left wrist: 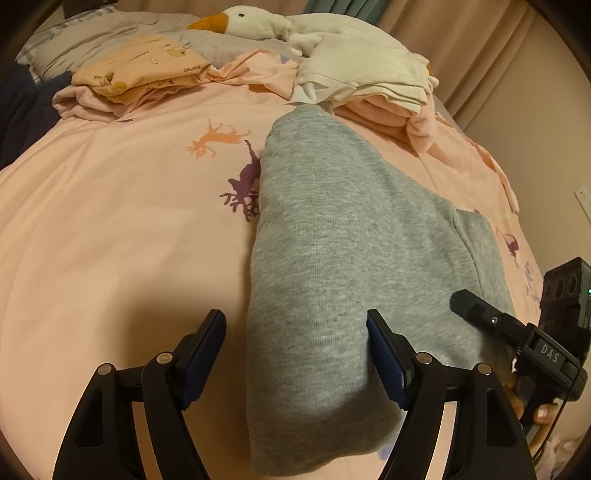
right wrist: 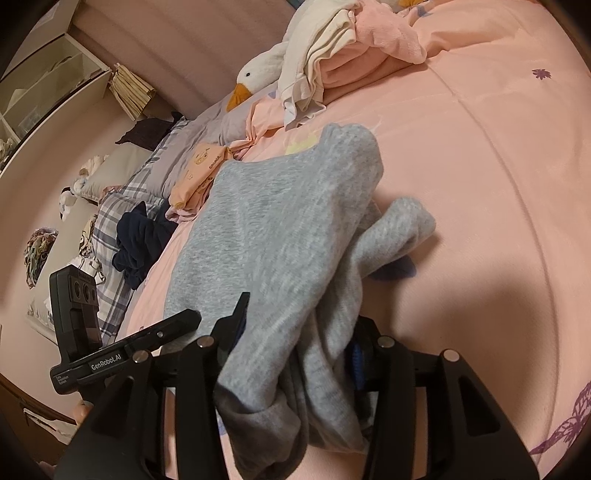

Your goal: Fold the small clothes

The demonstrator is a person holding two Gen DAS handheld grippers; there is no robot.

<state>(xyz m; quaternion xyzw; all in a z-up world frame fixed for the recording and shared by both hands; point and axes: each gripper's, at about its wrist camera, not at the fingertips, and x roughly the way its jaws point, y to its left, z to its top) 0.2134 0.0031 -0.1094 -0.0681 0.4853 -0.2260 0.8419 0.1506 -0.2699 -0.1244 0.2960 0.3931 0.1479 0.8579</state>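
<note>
Grey knit pants (left wrist: pixel 325 266) lie lengthwise on the pink bed cover (left wrist: pixel 110 221). My left gripper (left wrist: pixel 295 332) is open, low over the near end of the pants, its right finger resting on the cloth and its left finger over bare cover. My right gripper (right wrist: pixel 295 332) is shut on a bunched edge of the same grey pants (right wrist: pixel 273 229), with cloth draped over its fingers. It also shows in the left wrist view (left wrist: pixel 517 332) at the pants' right edge.
A folded orange garment (left wrist: pixel 147 66) and a white folded pile (left wrist: pixel 369 70) lie at the far side, with a plush goose (left wrist: pixel 266 22). Dark blue clothes (right wrist: pixel 144 240) and plaid pillows (right wrist: pixel 114 206) sit by the headboard. A wall (left wrist: pixel 535 110) is on the right.
</note>
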